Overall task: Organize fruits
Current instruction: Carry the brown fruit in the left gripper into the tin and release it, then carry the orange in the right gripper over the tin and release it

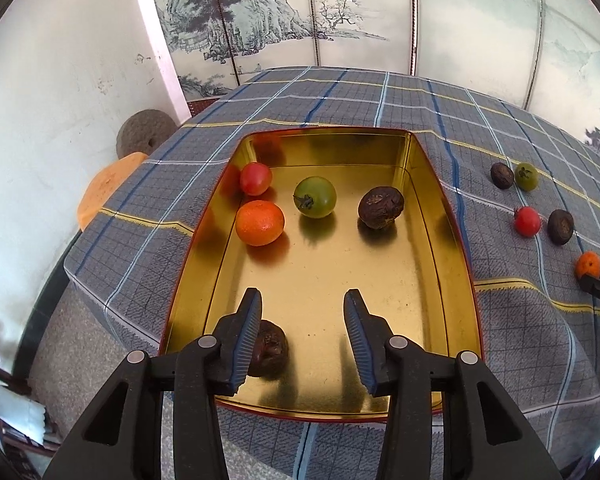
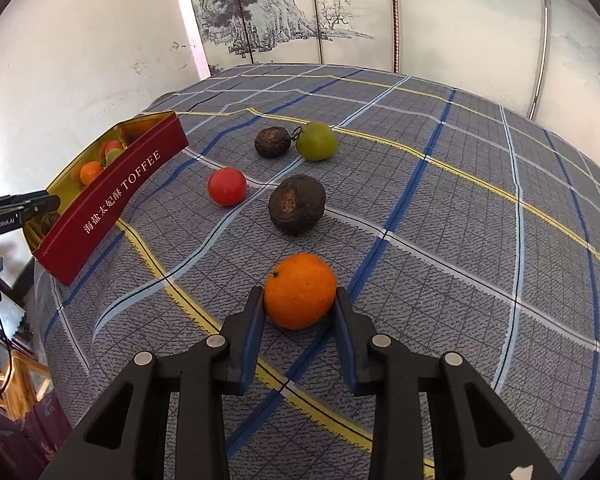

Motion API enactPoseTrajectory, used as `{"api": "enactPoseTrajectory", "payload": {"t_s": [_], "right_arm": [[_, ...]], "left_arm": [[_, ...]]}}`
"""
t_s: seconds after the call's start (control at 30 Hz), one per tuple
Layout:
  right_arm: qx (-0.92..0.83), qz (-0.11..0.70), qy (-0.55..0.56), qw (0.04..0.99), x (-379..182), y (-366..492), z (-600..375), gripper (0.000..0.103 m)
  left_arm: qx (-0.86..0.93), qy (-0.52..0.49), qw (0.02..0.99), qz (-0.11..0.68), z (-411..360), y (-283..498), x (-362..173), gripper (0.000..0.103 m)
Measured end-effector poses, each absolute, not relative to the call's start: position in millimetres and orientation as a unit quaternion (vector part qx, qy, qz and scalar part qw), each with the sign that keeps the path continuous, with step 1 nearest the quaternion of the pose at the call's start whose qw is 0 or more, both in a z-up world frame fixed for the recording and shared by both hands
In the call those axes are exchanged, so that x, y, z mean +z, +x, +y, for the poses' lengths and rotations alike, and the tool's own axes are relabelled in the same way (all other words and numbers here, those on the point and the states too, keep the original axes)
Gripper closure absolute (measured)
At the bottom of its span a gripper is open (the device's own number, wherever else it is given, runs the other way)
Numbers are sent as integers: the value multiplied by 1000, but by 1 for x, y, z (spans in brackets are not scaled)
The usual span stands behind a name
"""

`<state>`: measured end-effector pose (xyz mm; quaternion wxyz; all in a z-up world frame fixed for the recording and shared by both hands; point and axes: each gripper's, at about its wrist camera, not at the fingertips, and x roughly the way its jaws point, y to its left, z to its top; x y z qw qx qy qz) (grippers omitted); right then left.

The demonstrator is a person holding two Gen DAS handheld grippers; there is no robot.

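Observation:
A gold-lined tin (image 1: 432, 240) with red outer walls (image 2: 112, 196) holds a red tomato (image 1: 255, 178), an orange (image 1: 260, 223), a green tomato (image 1: 315, 196) and a dark wrinkled fruit (image 1: 381, 207). A second dark fruit (image 1: 269, 354) lies on the tin's floor against the left finger of my left gripper (image 1: 304, 304), which is open; the other pad stands clear of it. On the checked cloth, my right gripper (image 2: 299, 293) is shut on an orange (image 2: 300, 290). Beyond it lie a dark fruit (image 2: 297, 204), a red tomato (image 2: 227, 186), another dark fruit (image 2: 272, 142) and a green tomato (image 2: 316, 141).
The checked cloth (image 2: 440, 220) covers the table and drops off at the left and near edges. A painted folding screen (image 1: 300, 12) and a white wall (image 1: 60, 80) stand behind. A round stone (image 1: 144, 134) and an orange cushion (image 1: 108, 188) sit left of the table.

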<state>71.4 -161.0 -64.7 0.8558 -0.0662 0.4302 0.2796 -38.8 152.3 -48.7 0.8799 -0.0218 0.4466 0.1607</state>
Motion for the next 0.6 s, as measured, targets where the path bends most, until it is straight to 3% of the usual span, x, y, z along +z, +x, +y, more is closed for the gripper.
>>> {"api": "enactPoseTrajectory", "payload": {"t_s": [0.6], "right_arm": [[286, 424, -35, 859, -52, 56, -170, 73]], "left_arm": [[171, -11, 880, 442, 150, -43, -50, 53]]}}
